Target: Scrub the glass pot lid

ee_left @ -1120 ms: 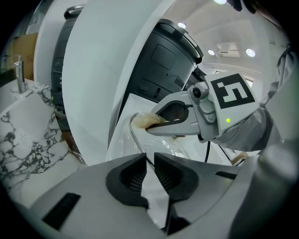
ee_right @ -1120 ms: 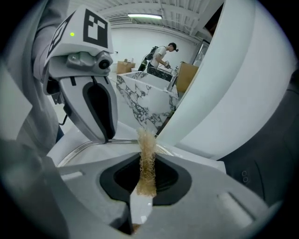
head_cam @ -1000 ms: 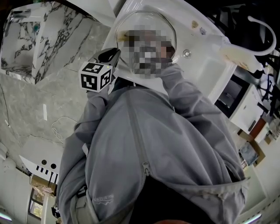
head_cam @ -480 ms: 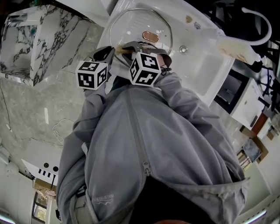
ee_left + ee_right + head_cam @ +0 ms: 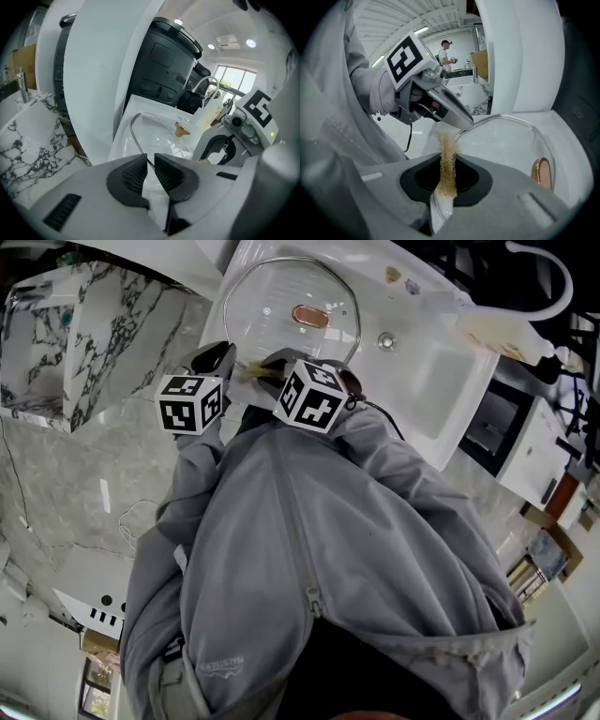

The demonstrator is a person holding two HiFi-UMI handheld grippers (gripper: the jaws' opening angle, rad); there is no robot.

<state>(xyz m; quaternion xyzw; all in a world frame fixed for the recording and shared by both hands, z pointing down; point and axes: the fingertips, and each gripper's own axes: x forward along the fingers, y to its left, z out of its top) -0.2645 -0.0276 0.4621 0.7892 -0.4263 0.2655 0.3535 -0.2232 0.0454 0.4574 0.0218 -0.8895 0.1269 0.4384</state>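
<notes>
Now that our right claw (image 5: 447,177), clamped on a tan scrub pad (image 5: 448,157), has swung in beside our left claw (image 5: 151,169), which pinches the rim of the glass pot lid (image 5: 272,296) at the left end of the white sink (image 5: 441,381), we judge scrubbing can start.

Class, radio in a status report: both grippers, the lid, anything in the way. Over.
Left gripper shut on rim of glass lid. Right gripper shut on tan scourer, at that rim. Lid in white sink, nothing blocking.
</notes>
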